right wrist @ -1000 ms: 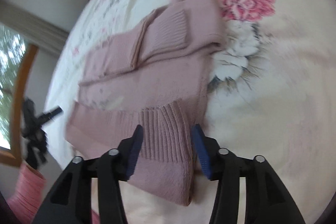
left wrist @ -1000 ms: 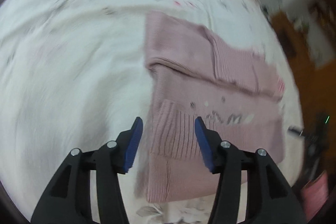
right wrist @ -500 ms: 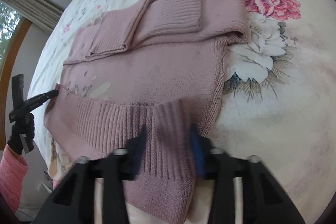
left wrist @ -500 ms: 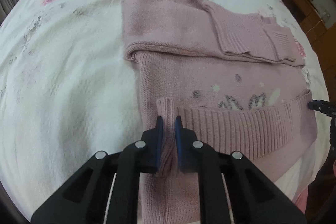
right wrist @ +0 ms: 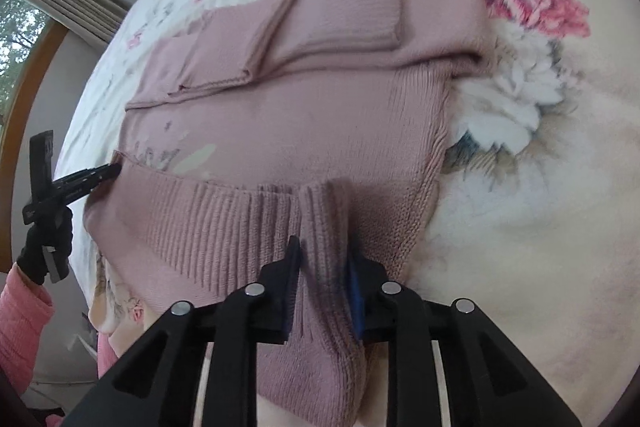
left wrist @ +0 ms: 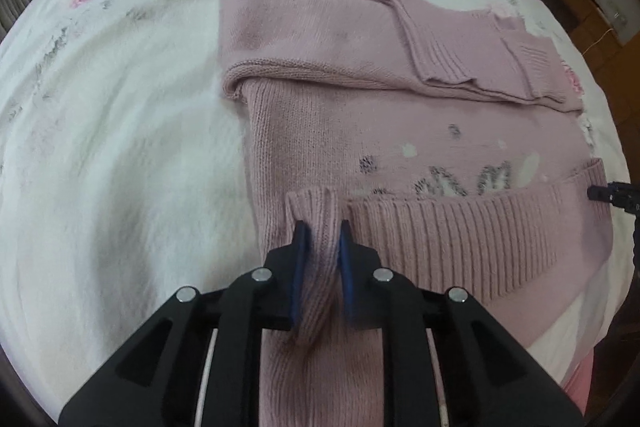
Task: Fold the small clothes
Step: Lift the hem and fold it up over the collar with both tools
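one pink sweater [left wrist: 328, 99] lies flat on the floral bedspread [left wrist: 120, 147], both its sleeves folded across the far part. two grippers pinch its ribbed hem [right wrist: 224, 227] at the near edge: the left gripper [left wrist: 320, 243] clamps the left corner, the right gripper [right wrist: 322, 259] the right.

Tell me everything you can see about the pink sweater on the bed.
The pink sweater is a dusty-pink knit lying flat on the floral bedspread. Both sleeves are folded across its upper part, ribbed cuffs showing. A grey and white pattern runs above the ribbed hem, which is turned up over the body. The left tongs are shut on a pinched ridge of hem at one side, and the right tongs are shut on a similar ridge at the other.
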